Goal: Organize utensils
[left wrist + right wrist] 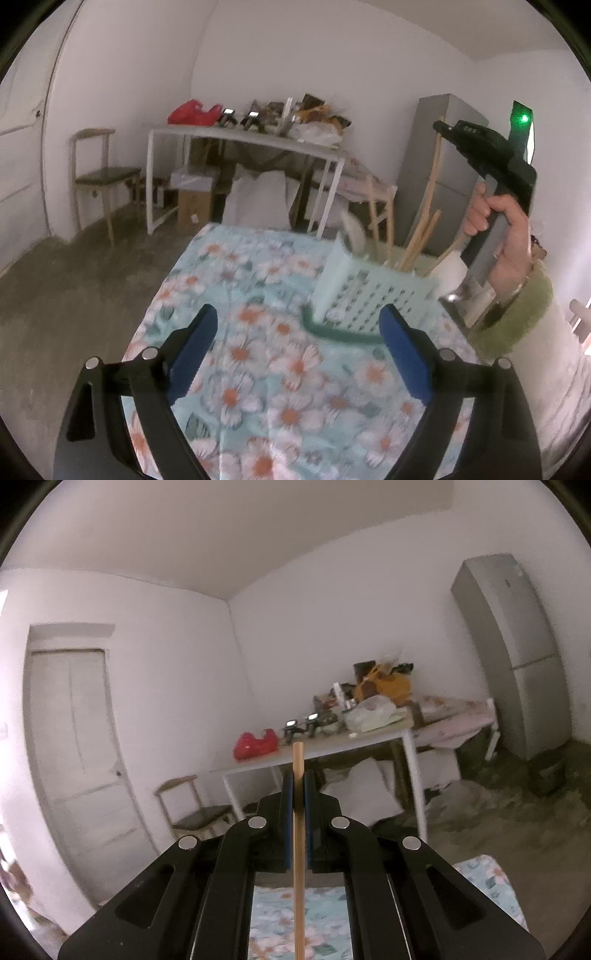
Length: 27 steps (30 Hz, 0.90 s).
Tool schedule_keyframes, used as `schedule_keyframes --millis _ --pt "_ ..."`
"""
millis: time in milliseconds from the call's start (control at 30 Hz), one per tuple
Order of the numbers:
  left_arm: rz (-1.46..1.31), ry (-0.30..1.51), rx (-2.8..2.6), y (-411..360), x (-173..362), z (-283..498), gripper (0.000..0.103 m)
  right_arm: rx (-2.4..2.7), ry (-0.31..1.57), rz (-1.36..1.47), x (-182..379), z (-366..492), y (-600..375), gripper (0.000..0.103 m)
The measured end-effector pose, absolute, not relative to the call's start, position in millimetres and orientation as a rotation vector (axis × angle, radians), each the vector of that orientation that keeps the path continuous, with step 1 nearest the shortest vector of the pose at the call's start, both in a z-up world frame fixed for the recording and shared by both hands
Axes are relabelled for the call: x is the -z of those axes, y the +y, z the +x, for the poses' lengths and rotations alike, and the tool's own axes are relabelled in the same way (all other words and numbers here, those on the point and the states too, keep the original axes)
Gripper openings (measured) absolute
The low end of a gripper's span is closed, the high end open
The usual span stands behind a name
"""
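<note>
Your right gripper (299, 786) is clamped on a chopstick (298, 849), its long axis running bottom to top at frame centre. The basket (373, 291) sits right of centre in the left view, beyond the wide, empty left gripper (299, 328); the right hand (506, 236) is nearer.

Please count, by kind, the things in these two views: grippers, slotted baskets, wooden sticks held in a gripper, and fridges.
Grippers: 2, the left gripper and the right gripper
Mint basket: 1
Wooden stick held in the right gripper: 1
Fridge: 1
Total: 5
</note>
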<state>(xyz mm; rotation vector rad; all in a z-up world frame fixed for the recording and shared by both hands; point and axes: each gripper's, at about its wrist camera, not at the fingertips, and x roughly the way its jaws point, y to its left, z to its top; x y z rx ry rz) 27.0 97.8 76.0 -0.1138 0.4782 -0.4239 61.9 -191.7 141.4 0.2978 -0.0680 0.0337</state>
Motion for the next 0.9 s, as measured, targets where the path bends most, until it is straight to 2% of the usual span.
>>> schedule_keyframes --millis 267,333,400,433,633,900 --pt "-0.132 0.498 0.402 104 -65 26 0.089 0.004 -0.021 0.253 -112 72 -190 0.006" --pt "-0.131 0.494 0.403 103 -65 27 0.090 -0.004 -0.018 0.249 -112 68 -190 0.015" --pt "-0.131 0.491 0.408 102 -67 28 0.091 -0.024 -0.025 0.246 -115 62 -192 0.042" --pt "-0.129 0.489 0.410 100 -69 28 0.091 -0.034 -0.034 0.248 -117 57 -193 0.045" --pt "-0.120 0.467 0.408 91 -76 29 0.097 -0.063 -0.075 0.241 -132 31 -193 0.051" --pt "-0.088 0.463 0.384 74 -85 27 0.097 -0.102 -0.082 0.298 -143 -44 -191 0.064"
